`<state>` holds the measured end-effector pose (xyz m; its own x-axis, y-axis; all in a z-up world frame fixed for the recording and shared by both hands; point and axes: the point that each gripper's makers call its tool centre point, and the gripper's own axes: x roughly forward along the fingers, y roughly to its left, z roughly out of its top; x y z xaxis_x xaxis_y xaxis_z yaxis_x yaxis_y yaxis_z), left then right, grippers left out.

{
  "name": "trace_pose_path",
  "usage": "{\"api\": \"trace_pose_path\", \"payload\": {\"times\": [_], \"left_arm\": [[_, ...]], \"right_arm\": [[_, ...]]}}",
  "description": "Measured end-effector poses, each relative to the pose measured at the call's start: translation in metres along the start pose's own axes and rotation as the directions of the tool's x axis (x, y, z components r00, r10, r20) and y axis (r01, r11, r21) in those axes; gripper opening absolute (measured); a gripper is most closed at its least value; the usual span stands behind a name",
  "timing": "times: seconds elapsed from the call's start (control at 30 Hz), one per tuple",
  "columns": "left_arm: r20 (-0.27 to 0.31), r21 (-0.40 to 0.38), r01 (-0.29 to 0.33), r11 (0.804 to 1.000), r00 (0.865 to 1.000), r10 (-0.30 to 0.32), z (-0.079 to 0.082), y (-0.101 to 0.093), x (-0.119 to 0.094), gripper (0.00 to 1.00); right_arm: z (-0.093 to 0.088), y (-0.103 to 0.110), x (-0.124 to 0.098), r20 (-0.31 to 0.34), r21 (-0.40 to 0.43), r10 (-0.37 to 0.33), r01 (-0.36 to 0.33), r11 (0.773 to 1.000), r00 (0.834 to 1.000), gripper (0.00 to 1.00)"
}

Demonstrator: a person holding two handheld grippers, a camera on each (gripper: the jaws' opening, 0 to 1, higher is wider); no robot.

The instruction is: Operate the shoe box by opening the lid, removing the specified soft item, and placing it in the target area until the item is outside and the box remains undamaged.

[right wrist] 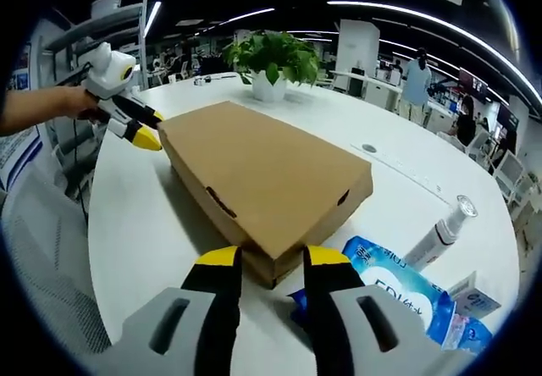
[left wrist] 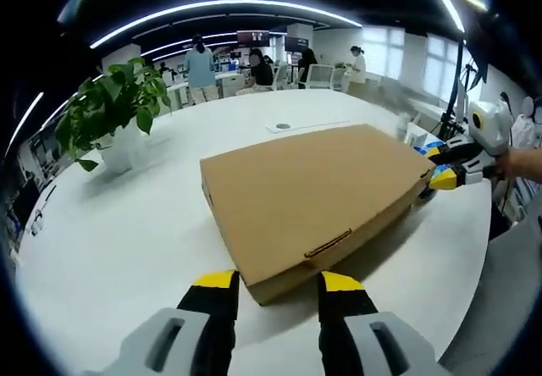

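We've got the left gripper (left wrist: 277,284) low, jaws apart, at one corner of the shoe box (left wrist: 315,194) (lid shut, flat on the white table (left wrist: 127,223)). The right gripper (right wrist: 264,262), jaws also parted and gripping nothing, sits at the opposite corner. Bare table on the plant (left wrist: 114,109) side; blue packets (right wrist: 398,295) and a spray bottle (right wrist: 440,234) crowd the other.

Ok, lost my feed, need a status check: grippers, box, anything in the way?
Both grippers open: left gripper and right gripper at opposite corners. Shoe box lid closed. Blue wipes pack beside right corner.
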<state>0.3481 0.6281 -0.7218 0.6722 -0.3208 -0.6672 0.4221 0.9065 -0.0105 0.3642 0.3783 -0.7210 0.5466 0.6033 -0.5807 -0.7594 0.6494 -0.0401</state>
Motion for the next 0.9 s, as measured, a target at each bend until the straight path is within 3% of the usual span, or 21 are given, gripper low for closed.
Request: {"api": "trace_pose_path", "payload": {"times": [0.47,0.77,0.9], "left_arm": [[0.046,-0.018,-0.009,1.0,0.999,0.01,0.006,-0.002,-0.017,0.45],[0.081,-0.012,-0.009,1.0,0.997,0.01,0.009,-0.011,-0.028,0.49],[0.098,-0.004,-0.007,1.0,0.995,0.008,0.012,-0.014,-0.037,0.5]], "right_arm": [[0.013,-0.017,-0.022,-0.011,-0.126,0.033,-0.034,0.991,0.999,0.3],[0.037,-0.029,-0.042,0.012,-0.196,0.08,-0.076,0.978,0.997,0.31],[0.049,-0.046,-0.048,0.034,-0.246,0.076,-0.065,0.967,0.997,0.32]]}}
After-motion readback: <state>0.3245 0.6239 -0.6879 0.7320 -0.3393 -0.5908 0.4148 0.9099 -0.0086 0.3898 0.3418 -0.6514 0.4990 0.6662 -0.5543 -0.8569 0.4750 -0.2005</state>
